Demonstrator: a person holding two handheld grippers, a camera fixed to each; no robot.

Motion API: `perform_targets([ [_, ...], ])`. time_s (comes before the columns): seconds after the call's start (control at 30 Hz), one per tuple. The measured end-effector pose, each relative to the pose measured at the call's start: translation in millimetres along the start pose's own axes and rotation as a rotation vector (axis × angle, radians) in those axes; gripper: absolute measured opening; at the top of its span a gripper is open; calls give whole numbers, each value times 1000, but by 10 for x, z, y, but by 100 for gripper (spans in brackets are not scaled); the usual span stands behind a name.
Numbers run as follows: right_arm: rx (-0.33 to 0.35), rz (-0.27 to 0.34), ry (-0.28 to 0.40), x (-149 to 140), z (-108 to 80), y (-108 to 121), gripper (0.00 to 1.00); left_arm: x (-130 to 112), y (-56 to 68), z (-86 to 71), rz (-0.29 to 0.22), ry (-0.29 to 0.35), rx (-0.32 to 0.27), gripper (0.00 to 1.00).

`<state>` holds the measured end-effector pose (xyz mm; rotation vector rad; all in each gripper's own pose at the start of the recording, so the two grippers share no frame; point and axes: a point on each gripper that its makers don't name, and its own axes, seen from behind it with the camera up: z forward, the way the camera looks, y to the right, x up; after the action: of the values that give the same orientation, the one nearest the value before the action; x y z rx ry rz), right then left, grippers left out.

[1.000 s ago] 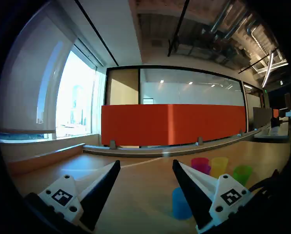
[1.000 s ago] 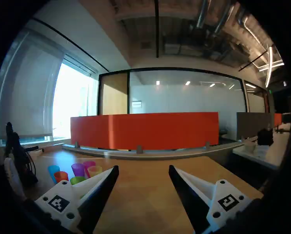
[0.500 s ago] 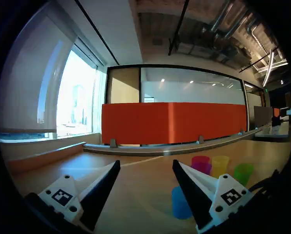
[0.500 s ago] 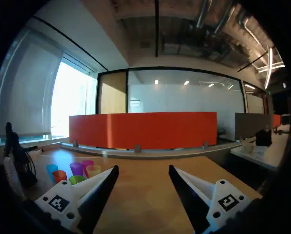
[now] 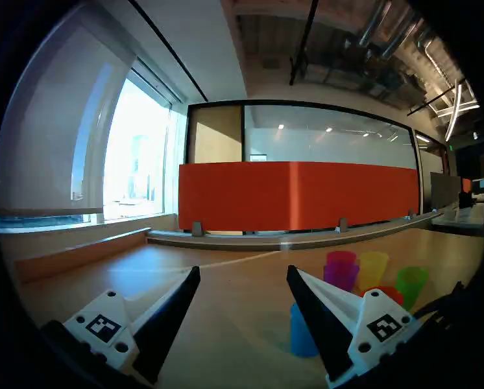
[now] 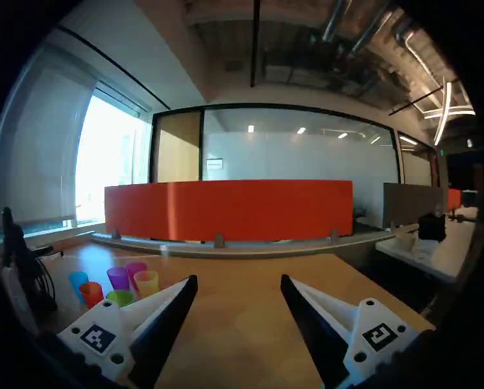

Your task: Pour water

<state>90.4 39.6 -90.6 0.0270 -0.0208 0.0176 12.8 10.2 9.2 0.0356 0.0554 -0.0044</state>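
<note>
- The left gripper is held low and level over the table and points across the room. Its two fingers are spread wide and hold nothing.
- The right gripper is held the same way, low and level. Its fingers are wide apart too, with nothing between them.
- In the left gripper view, a blue cup stands on the table, partly hidden behind one finger.
- A little farther off, a pink cup, a yellow cup, a green cup and an orange cup stand close together.
- In the right gripper view, the bunch of cups stands on the table far off to one side. A purple cup is among them.
- The table is smooth, light brown wood.
- A long, low orange wall runs behind the table. Above it is a glass wall.
- A big bright window lets in the sun.
- Pipes run along the ceiling.
</note>
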Motion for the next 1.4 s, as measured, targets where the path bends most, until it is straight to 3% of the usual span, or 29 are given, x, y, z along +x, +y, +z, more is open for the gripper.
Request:
perform_targets([
  [0.3, -10, -8, -17, 2, 92, -43, 99, -3, -37, -42, 8, -5, -2, 100],
  [0.8, -39, -4, -23, 7, 52, 108, 99, -111, -74, -99, 4, -48, -37, 99],
  [1.4, -20, -19, -18, 29, 87, 6, 99, -116, -67, -98, 2, -55, -52, 99],
])
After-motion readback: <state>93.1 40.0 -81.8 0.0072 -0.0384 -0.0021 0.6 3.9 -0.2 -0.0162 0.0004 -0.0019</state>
